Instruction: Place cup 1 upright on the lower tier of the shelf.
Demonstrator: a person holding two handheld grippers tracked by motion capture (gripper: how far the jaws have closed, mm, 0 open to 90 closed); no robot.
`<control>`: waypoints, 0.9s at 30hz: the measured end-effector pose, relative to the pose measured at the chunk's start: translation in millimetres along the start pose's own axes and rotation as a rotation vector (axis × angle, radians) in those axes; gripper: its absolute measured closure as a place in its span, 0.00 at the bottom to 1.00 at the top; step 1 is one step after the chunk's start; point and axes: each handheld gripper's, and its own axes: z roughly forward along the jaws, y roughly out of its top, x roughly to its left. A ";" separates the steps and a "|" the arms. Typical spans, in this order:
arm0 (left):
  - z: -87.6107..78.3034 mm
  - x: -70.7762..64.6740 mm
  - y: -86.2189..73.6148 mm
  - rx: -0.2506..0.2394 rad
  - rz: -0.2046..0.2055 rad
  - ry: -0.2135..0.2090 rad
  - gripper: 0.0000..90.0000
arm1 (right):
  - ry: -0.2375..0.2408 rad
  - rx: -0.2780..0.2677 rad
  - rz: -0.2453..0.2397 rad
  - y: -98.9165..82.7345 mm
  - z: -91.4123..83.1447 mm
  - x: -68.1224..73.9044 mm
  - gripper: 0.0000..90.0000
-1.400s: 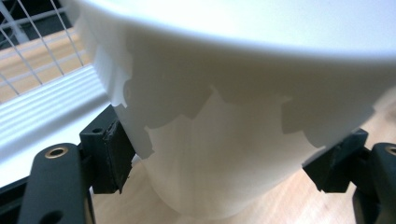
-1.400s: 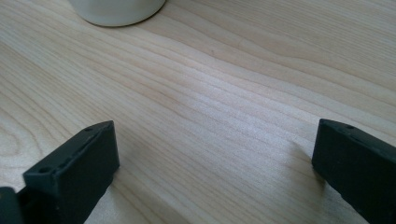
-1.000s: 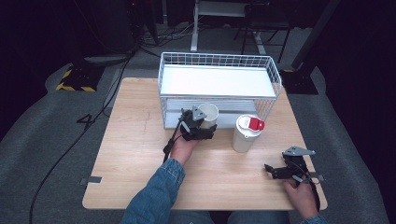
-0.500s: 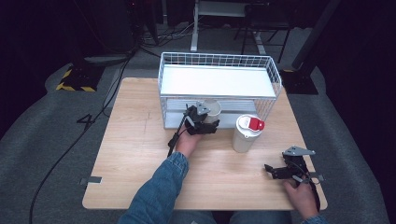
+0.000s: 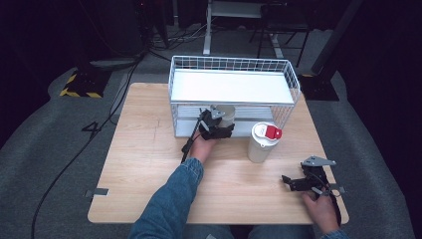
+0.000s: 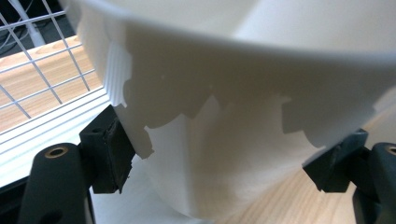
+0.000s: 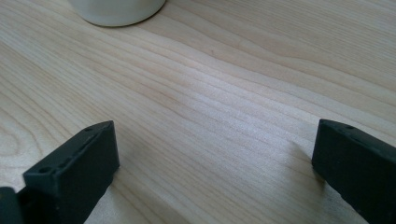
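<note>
A white paper cup [image 5: 226, 115] was held clamped in the left gripper [image 5: 219, 124] at the open front of the white wire rack [image 5: 234, 64], apparently being carried onto its lower shelf. Lowering and release were judged to be required next. The right gripper [image 5: 298, 181] was kept wide and empty on the surface [image 5: 144, 164], near a lidded cup [image 5: 262, 142].

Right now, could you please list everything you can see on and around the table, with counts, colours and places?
Table: one, light wood, centre.
Wire rack: one, white, with a white shelf, far half of the table.
Open cup: one, white, at the rack's front, in the lower tier's opening.
Lidded cup: one, white with a red tab, right of the open cup.
Cables: black, on the grey floor at left.
Left gripper: one, black, shut on the open cup.
Right gripper: one, black, jaws apart, low over the near right corner.
</note>
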 end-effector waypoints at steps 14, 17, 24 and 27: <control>19.2 4.5 4.6 0.035 -0.026 0.046 0.25 | 0.000 0.000 0.000 0.0 0.0 0.0 0.01; 25.5 5.3 3.8 0.043 -0.043 0.049 0.25 | 0.000 0.000 0.000 0.0 0.0 0.0 0.01; 30.6 6.7 3.9 0.063 -0.035 0.043 0.25 | 0.000 0.000 0.000 0.0 0.0 0.0 0.01; 32.3 8.0 3.5 0.060 -0.036 0.030 0.25 | 0.000 0.000 0.000 0.0 0.0 0.0 0.01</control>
